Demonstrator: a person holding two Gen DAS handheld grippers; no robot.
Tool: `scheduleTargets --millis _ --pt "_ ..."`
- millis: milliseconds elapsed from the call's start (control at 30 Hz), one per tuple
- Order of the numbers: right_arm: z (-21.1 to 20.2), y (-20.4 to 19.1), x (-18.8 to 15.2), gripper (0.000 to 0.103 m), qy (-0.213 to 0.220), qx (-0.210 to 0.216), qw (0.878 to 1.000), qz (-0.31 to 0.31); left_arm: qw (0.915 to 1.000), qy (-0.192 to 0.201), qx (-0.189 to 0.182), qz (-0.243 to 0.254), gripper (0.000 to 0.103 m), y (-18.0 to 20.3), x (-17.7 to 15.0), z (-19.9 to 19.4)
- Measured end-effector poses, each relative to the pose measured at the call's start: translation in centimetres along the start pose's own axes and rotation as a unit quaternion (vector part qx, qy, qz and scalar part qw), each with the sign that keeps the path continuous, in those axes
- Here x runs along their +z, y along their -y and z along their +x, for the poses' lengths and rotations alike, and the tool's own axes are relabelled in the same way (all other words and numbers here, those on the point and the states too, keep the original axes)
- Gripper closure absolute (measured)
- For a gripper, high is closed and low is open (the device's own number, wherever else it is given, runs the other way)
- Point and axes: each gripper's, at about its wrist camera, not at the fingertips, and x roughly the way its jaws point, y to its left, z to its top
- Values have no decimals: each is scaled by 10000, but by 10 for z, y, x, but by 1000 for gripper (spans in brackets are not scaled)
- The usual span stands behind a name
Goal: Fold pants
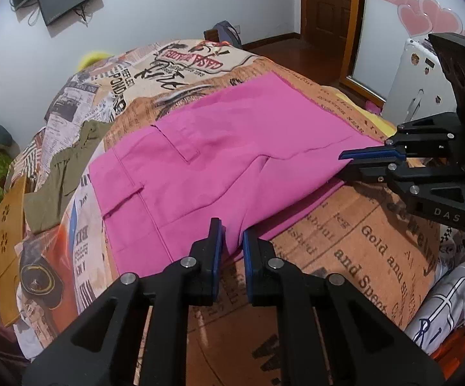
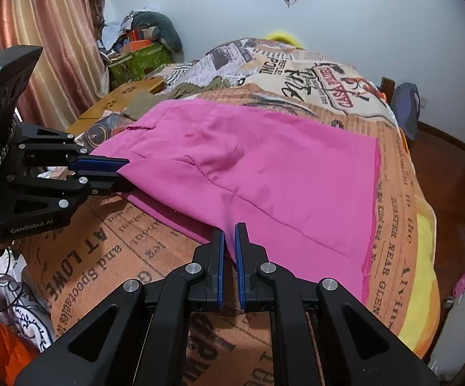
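Across the middle of both frames, the pink pants (image 1: 219, 157) lie folded on a newsprint-patterned bedspread (image 1: 370, 251). Lower centre, the left gripper (image 1: 232, 241) pinches their near edge, nearly closed. At right, the right gripper (image 1: 349, 159) likewise clamps that edge.

My left hand-held gripper (image 1: 232, 236) is matte black, blue pads (image 1: 217, 244), silver screws. My right hand-held gripper (image 2: 229, 241) matches it. White "GenRobot.AI" lettering marks one body, "DAS" the other.
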Motion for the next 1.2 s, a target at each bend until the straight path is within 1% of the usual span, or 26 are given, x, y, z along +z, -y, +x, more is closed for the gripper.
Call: scheduleTargets --millis 67,133,233,300,367,400,467,533,600,667,733,767,833,900,933,967,1000,1033,1067,1100,1200 --pt "-4 -1 0 96 -25 9 10000 -11 9999 -5 -92 -79 91 -3 -2 -5" --pt "-12 0 2 96 -16 60 10000 28 9993 27 -307 -219 91 -9 -3 -13" --pt "-26 3 8 95 152 243 9994 209 9971 120 -553 -500 91 -22 -2 -28" --pt "-32 4 17 91 314 357 9983 348 9953 221 -626 -705 91 -30 2 -36" --pt "-31 3 26 82 432 416 9972 448 9932 333 -645 -908 91 -38 8 -42" --pt "-28 1 29 80 474 437 9967 492 9928 370 -610 -958 91 -41 10 -43" --pt "-20 -3 35 79 467 495 9961 567 9926 397 -505 -1028 91 -44 17 -39" --pt "-6 -9 38 79 409 577 9955 634 9918 331 -522 -1120 91 -45 21 -28" --pt "9 -14 39 79 269 596 9958 635 9913 232 -541 -1176 91 -45 21 -18" --pt "22 -16 37 79 77 612 9962 611 9919 86 -480 -1174 91 -44 18 -6" --pt "36 -16 30 79 -214 560 9967 555 9922 -51 -410 -1173 91 -44 12 3" --pt "39 -15 24 79 -273 525 9969 508 9922 -120 -372 -1185 91 -46 7 7" --pt "33 -10 17 79 -211 436 9979 424 9915 -155 -393 -1233 91 -52 -2 8" --pt "25 -1 11 80 -212 287 9984 430 9907 -90 -451 -1284 91 -58 -10 2" --pt "22 4 9 80 -227 220 9984 472 9909 -89 -369 -1292 91 -62 -13 -1" --pt "20 12 5 80 -244 149 9981 544 9910 -90 -300 -1304 88 -65 -16 -3" --pt "17 20 0 80 -274 80 9976 635 9904 -89 -288 -1347 85 -68 -20 -5" --pt "16 27 -4 80 -297 28 9970 714 9893 -92 -328 -1416 81 -72 -24 -6" --pt "15 36 -10 80 -327 -42 9959 841 9879 -89 -380 -1503 79 -76 -27 -7" --pt "14 43 -13 80 -361 -94 9948 951 9867 -88 -409 -1572 79 -79 -29 -8" --pt "8 59 -28 80 -421 -269 9913 1221 9855 -75 -278 -1674 79 -83 -35 -10"
